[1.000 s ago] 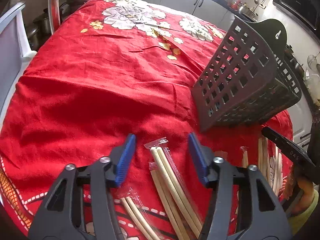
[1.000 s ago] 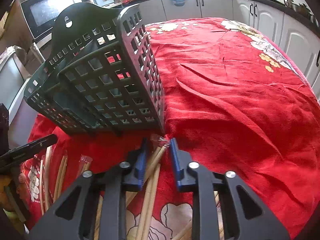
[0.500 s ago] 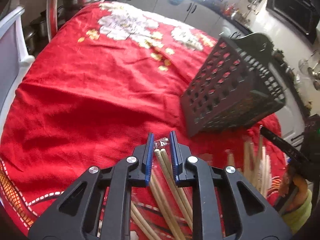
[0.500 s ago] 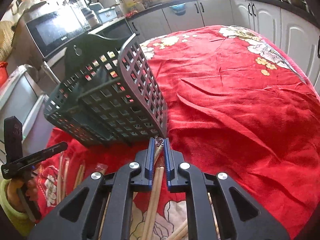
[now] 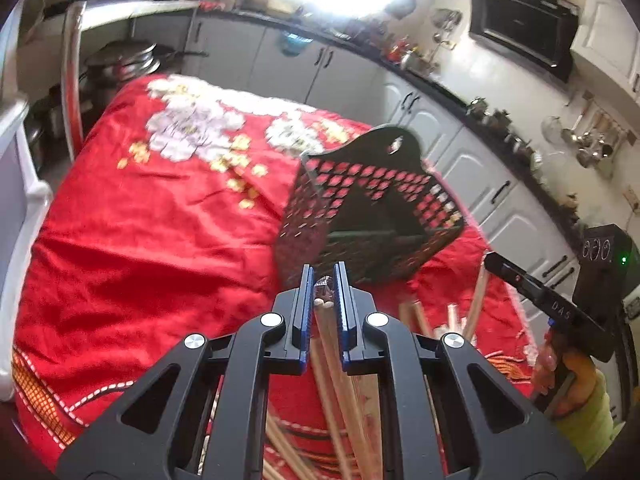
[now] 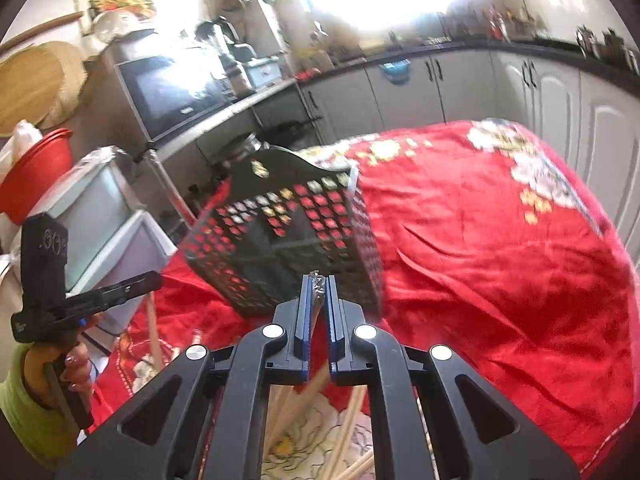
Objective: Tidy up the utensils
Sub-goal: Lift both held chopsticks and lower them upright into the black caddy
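This is a home kitchen. In the right wrist view, grey cabinet doors (image 6: 404,92) with dark handles run under a black worktop (image 6: 520,46) from twelve to two o'clock, crowded with jars and bottles. A microwave (image 6: 172,92) sits at ten o'clock, beside a kettle (image 6: 228,40). In the left wrist view, stacked steel pots (image 5: 120,60) stand at ten o'clock, a dark oven (image 5: 520,28) at two, and a red flowered cloth (image 5: 152,216) covers the table.

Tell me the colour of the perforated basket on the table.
The basket is dark grey, almost black; it shows best in the right wrist view.
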### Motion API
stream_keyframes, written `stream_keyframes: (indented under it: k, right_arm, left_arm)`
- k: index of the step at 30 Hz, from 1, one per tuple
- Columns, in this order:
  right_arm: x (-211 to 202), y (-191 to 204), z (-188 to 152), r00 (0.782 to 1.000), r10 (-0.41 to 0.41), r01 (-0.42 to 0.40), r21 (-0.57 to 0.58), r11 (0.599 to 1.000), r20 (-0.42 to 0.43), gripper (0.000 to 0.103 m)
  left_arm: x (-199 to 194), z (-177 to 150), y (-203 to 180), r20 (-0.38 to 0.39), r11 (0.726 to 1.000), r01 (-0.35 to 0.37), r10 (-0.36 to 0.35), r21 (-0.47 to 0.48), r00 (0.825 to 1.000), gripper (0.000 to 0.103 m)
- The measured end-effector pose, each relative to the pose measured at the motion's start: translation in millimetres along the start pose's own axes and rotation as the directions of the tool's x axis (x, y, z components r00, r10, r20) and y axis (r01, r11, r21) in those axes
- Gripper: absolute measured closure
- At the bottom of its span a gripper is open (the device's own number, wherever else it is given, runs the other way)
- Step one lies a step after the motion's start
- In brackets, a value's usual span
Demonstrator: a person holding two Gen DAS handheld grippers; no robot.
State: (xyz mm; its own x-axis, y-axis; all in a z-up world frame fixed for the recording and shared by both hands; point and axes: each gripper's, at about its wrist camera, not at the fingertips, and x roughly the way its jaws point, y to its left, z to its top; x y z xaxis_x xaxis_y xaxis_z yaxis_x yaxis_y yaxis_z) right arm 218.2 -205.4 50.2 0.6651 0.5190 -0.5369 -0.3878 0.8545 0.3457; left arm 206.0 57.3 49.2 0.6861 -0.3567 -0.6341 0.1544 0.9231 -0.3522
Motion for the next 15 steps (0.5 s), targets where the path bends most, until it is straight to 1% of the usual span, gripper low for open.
stream_keyframes:
  k: [8,15]
  right_arm:
    - [-36.4,36.4,16.2,0.996,0.037,-0.028,-0.104,0.994,0.08,0.098]
    - [-57.3,52.0,30.7,0.989,0.046,-0.023,-0.156,0.988,0.143,0.098]
  left_arm:
    - [-28.4,20.4,-24.9,0.073,0.997,0.054,-0.058,0.05,0.996,0.097]
    - [-44.3,39.5,-40.9,0.117,0.993,0.09,-0.099,0.08,0.988,0.099]
